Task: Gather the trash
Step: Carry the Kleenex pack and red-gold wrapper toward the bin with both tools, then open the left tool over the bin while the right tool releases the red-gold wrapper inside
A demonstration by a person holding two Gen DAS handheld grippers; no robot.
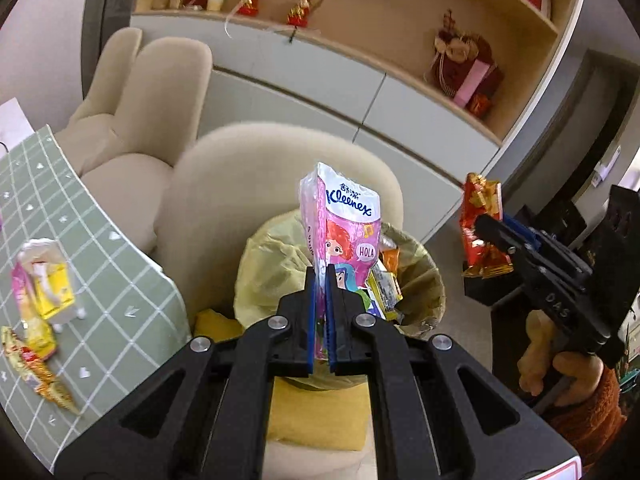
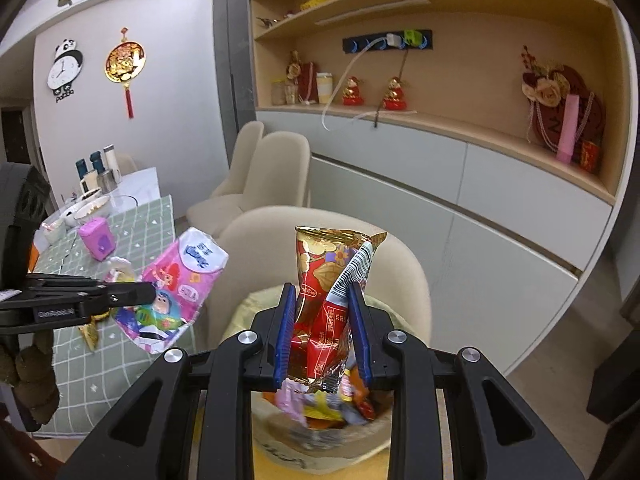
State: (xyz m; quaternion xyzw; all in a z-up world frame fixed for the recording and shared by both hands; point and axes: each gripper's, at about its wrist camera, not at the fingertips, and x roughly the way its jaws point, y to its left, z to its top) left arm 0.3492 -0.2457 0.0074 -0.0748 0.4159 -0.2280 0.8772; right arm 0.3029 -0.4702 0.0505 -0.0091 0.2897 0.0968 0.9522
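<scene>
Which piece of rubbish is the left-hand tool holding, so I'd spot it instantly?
Find the trash bin lined with a yellowish bag, in front of the beige chair. Above it, the left gripper pinches a pink Kleenex tissue packet; its cartoon characters distinguish it from the red-gold snack wrapper nearby.

Bin mouth is open upward but part-filled with wrappers; liner bunches up on its left rim. Left claw with the Kleenex pack sits directly over the mouth. Right claw with the red-gold wrapper is also above it, just beside the left one; clear air shows between the two loads. Chair back rises close behind the bin. Bench edge stands near on the left, with litter on it. Cabinet is well apart.
</scene>
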